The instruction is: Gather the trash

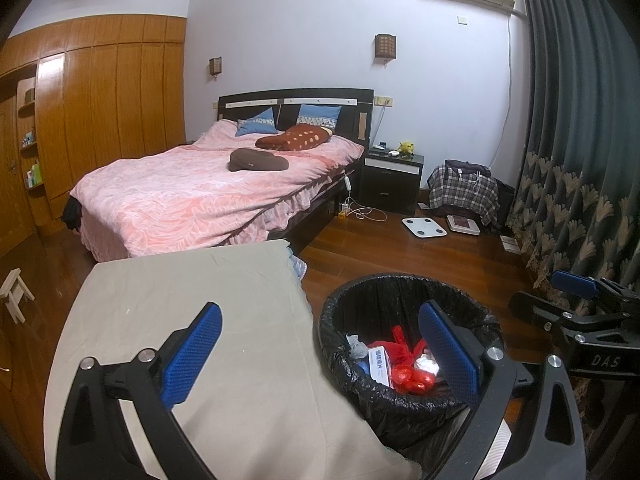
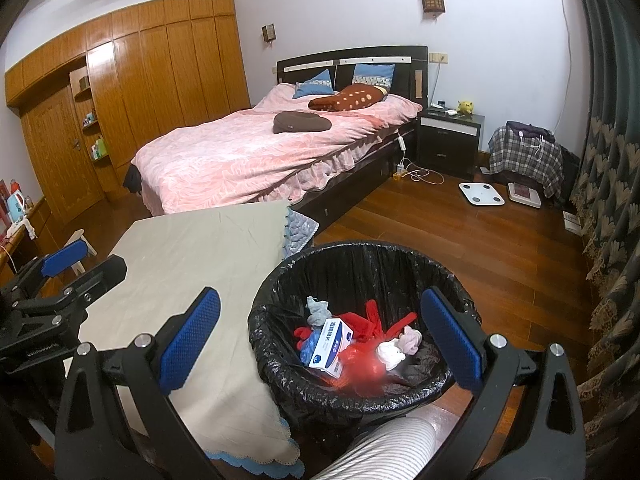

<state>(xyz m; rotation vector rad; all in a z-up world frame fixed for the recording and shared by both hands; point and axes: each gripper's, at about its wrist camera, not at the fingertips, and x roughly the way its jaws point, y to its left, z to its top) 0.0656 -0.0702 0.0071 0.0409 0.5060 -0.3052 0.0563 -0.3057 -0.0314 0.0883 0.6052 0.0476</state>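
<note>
With both the left gripper (image 1: pixel 320 356) and right gripper (image 2: pixel 320 344) spread empty, trash (image 2: pixel 340 340) is seen binned (image 2: pixel 360 256); the tabletop (image 2: pixel 192 248) is left bare.

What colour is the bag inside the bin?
Black: the shiny plastic bin liner, clearest in the right wrist view.

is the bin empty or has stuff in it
Has stuff in it, not full: the bin holds a white box, red plastic and crumpled tissue low on its black liner.
</note>
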